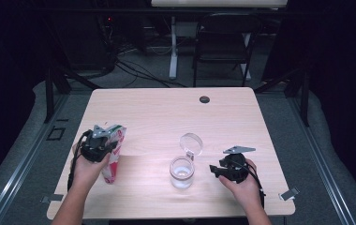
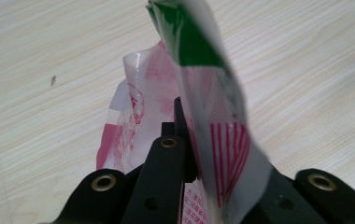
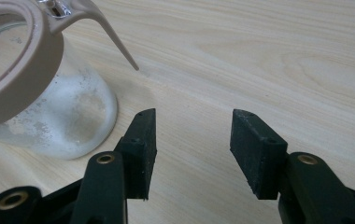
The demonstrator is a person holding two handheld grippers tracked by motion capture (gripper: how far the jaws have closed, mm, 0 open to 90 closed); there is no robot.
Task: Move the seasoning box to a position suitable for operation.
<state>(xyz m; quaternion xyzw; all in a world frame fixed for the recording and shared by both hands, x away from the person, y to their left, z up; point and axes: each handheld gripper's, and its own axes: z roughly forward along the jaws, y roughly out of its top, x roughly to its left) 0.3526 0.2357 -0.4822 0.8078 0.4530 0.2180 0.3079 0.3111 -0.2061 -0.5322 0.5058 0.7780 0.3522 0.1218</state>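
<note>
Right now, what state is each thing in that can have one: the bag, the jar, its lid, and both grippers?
Bag: red, white and green plastic, pinched between the left gripper's jaws, top flopping over.
Glass jar: upright on the table, open, whitish residue inside.
Jar lid: flipped back on its hinge.
Left gripper: shut on the bag.
Right gripper: open, nothing between its jaws, beside the jar.

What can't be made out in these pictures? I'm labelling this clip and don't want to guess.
- Packet print: blurred in the left gripper view, too small in the high view.
- Left gripper pads: hidden by the packet's film; they pinch it.
- Jar contents: a white residue clouds the glass; its rim is cut off by the right gripper view's edge.
- Right gripper: open, holds nothing.
</note>
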